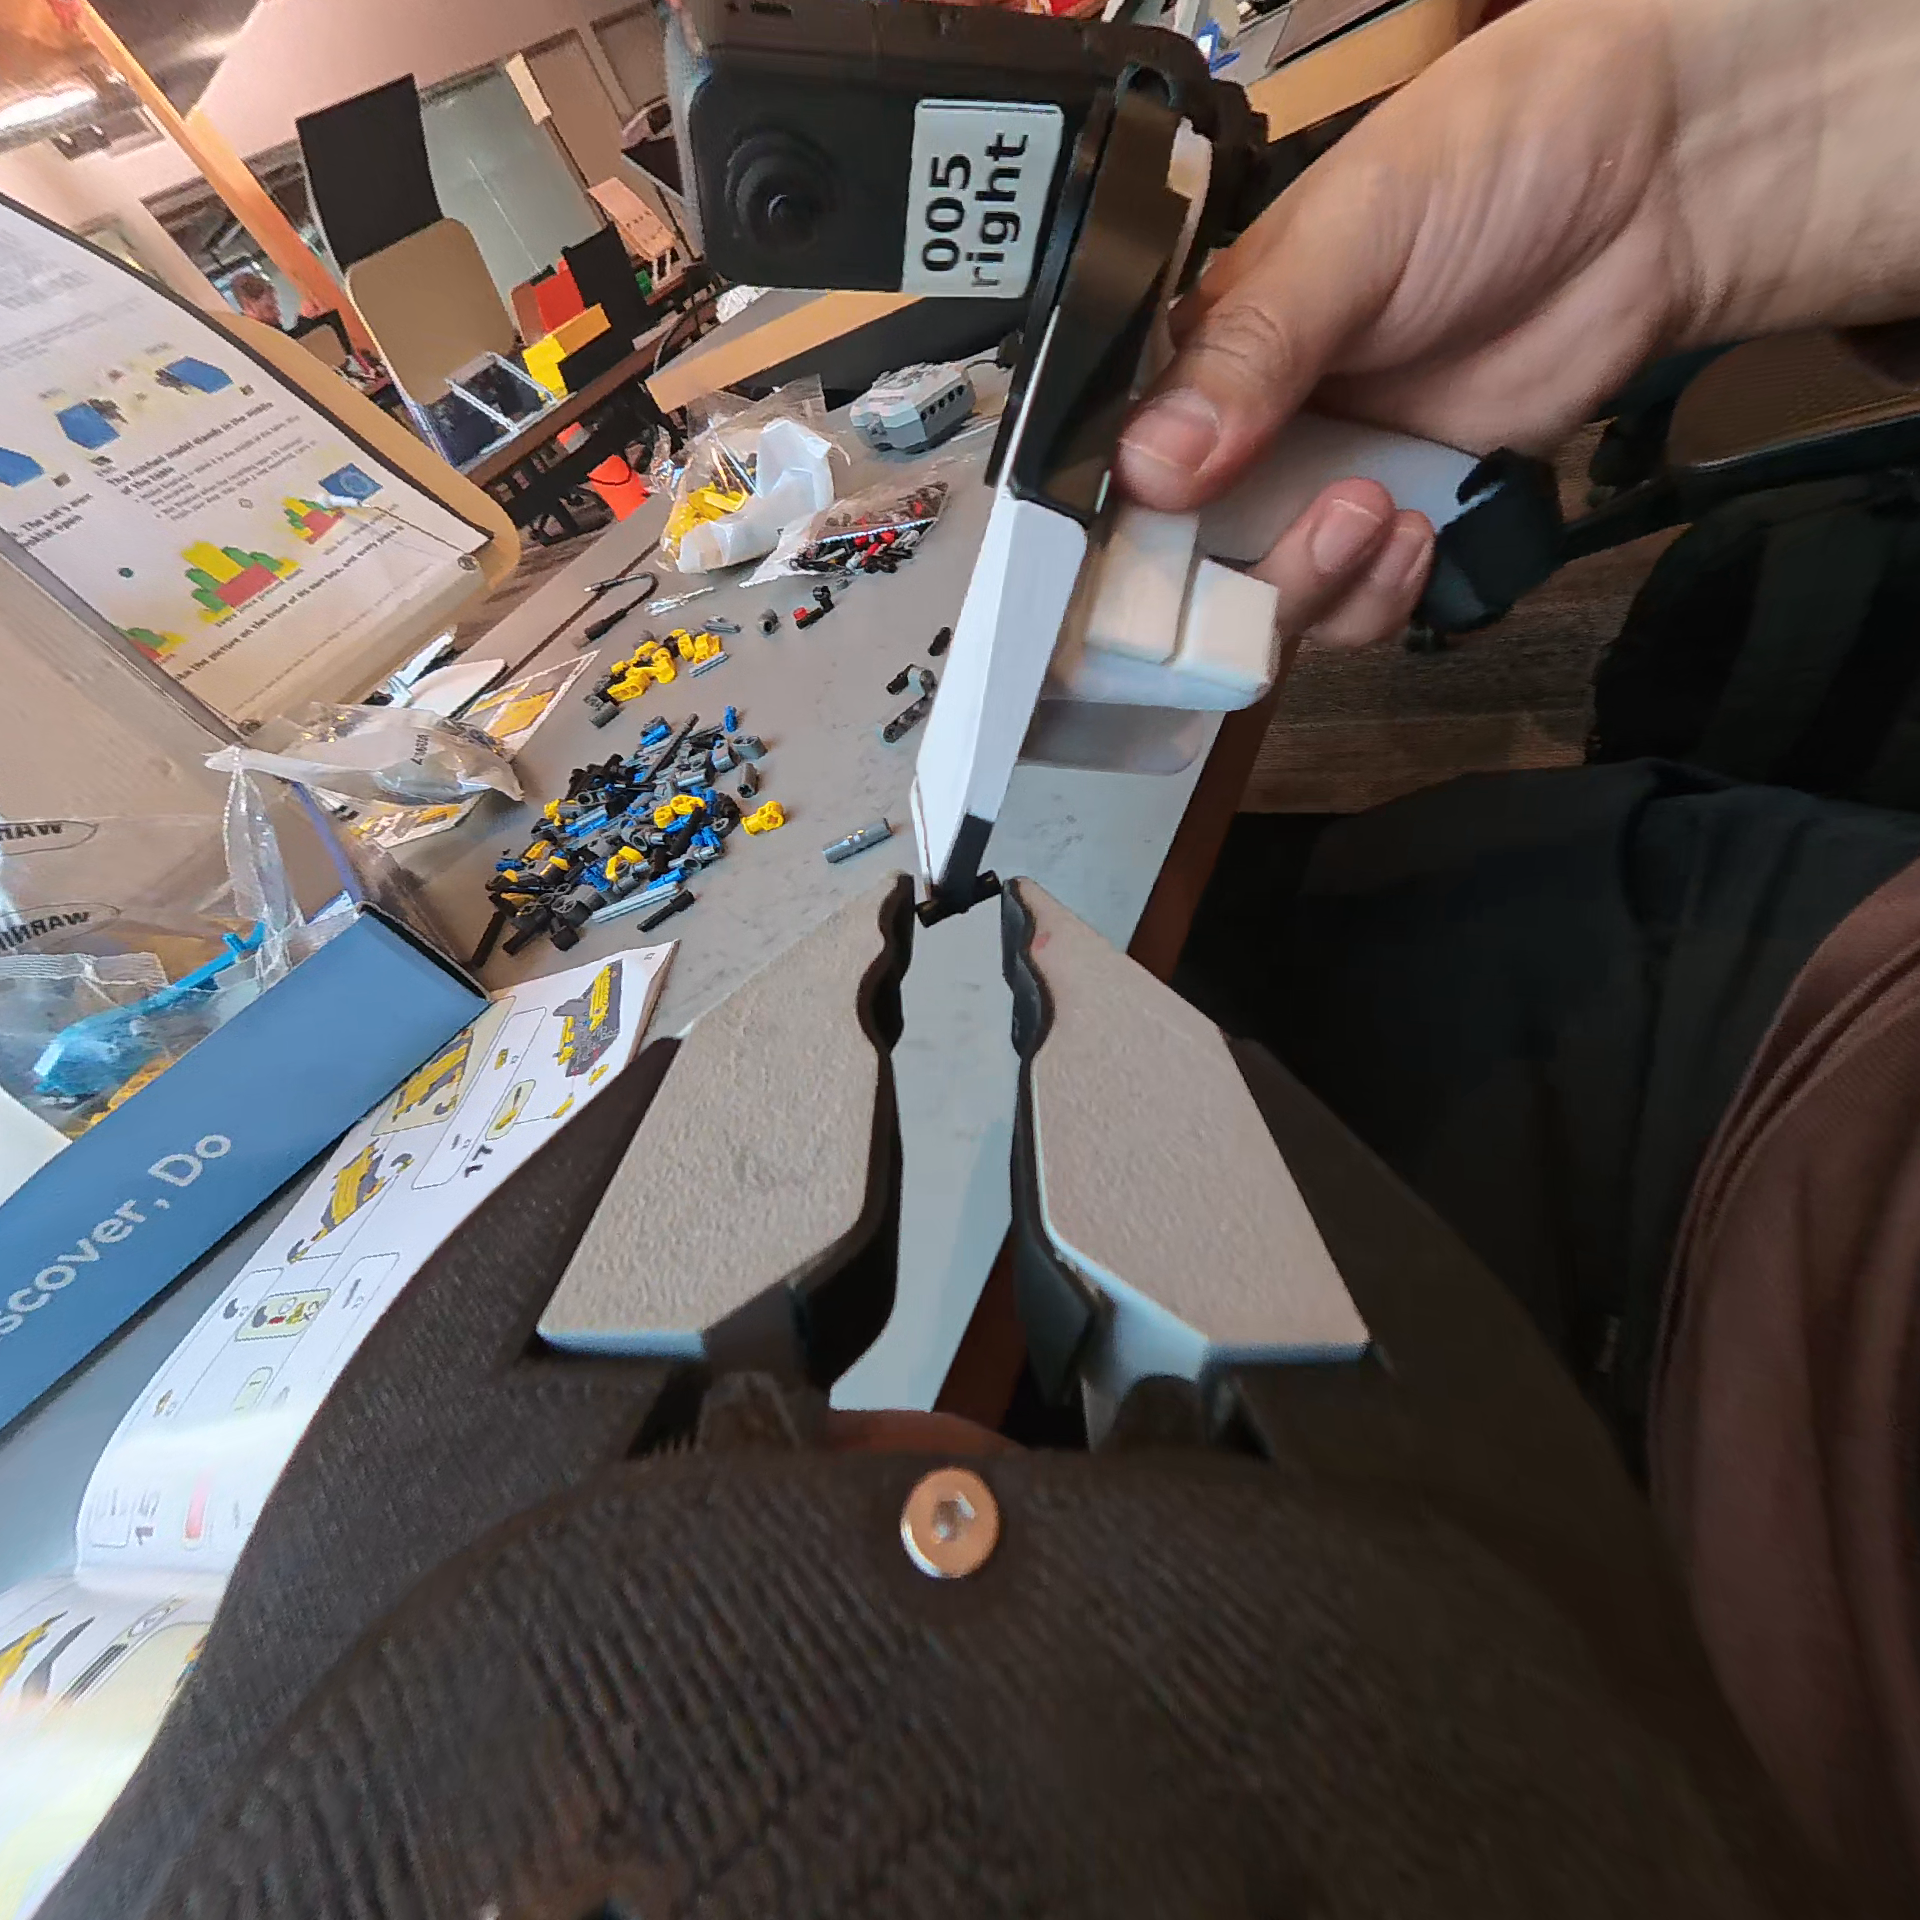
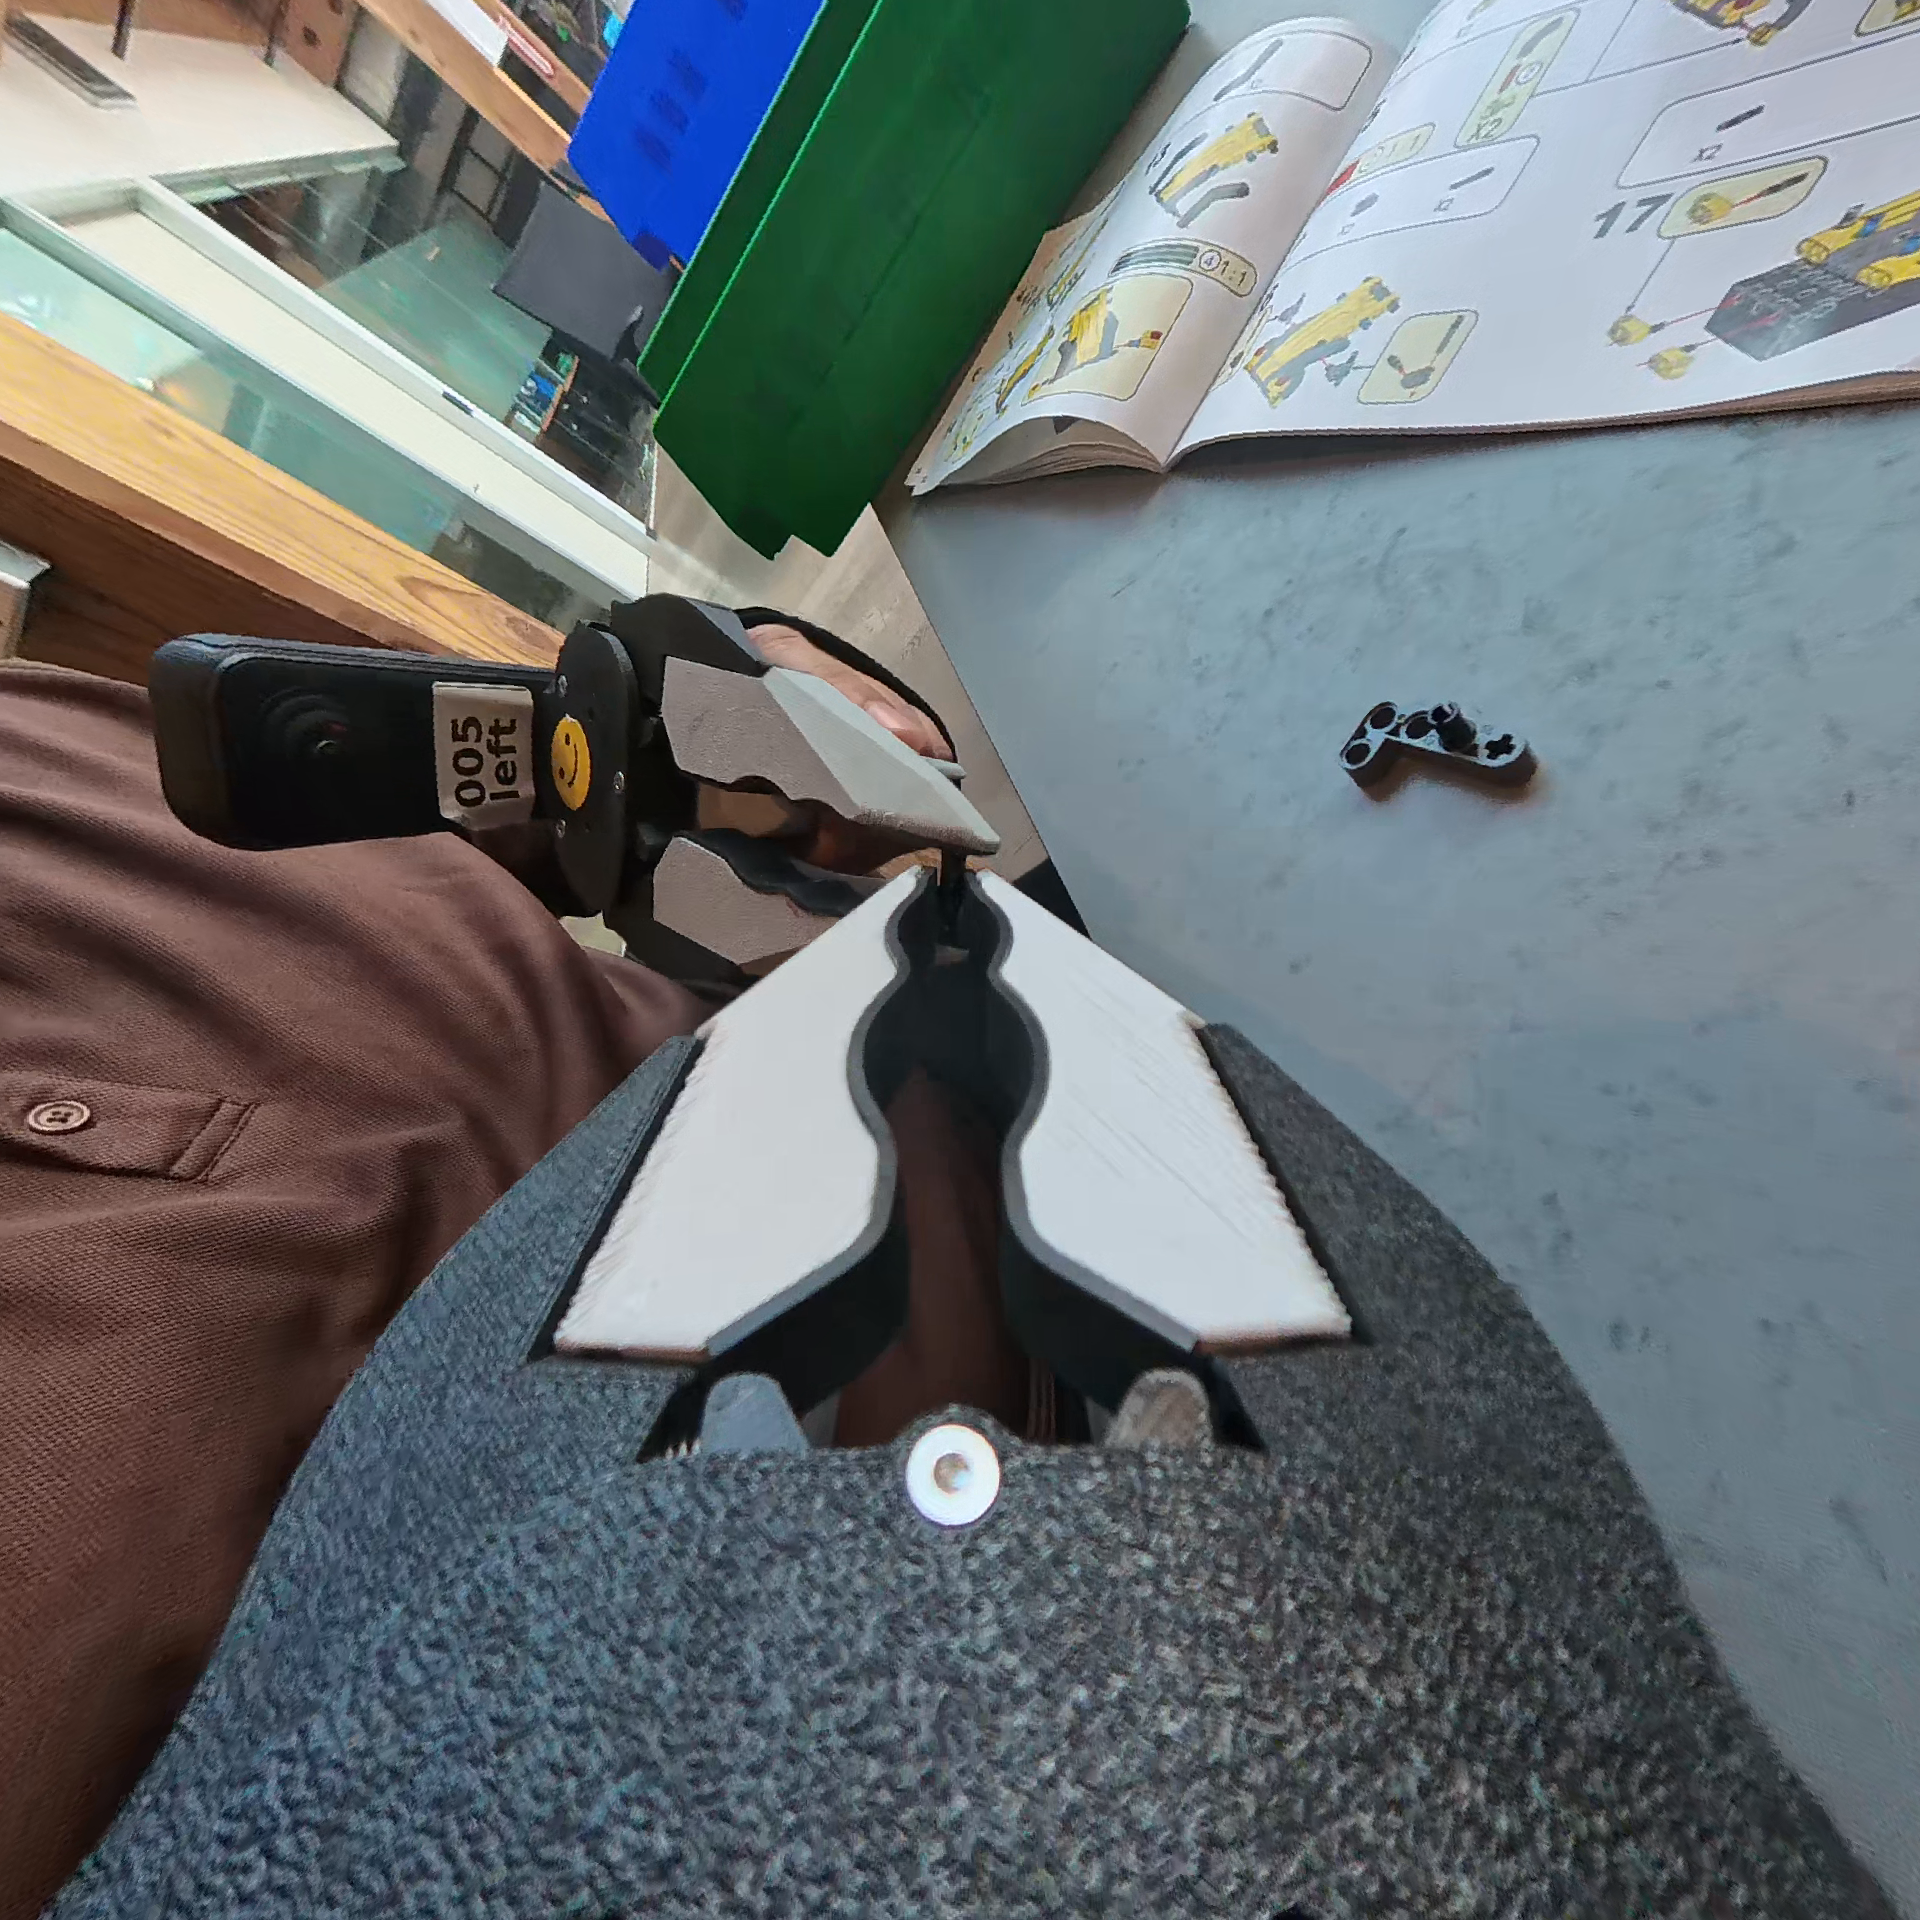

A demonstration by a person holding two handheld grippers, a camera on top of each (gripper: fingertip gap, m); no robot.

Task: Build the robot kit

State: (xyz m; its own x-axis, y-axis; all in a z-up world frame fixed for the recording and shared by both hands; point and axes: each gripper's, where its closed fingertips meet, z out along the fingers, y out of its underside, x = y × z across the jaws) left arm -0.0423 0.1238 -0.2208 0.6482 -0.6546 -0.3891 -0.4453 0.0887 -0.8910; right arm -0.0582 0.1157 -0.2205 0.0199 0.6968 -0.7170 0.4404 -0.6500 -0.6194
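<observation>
The left tongs (image 1: pixel 958 896) and the right tongs (image 2: pixel 948 891) meet tip to tip just off the near edge of the table (image 2: pixel 1455 1039). A small black piece (image 1: pixel 958 902) sits between them; both tongs are nearly closed on it, each pinching one end.

Only the right wrist view shows a black angled beam (image 2: pixel 1439 746) lying alone on the table, with the open instruction booklet (image 2: pixel 1403 260) beyond it. Only the left wrist view shows the pile of loose blue, yellow and black parts (image 1: pixel 634 831) mid-table.

Farther back, clear plastic bags (image 1: pixel 748 499) hold yellow and dark parts.

A bare hand (image 1: pixel 1455 312) grips the right tongs' handle from above, fingers curled.
</observation>
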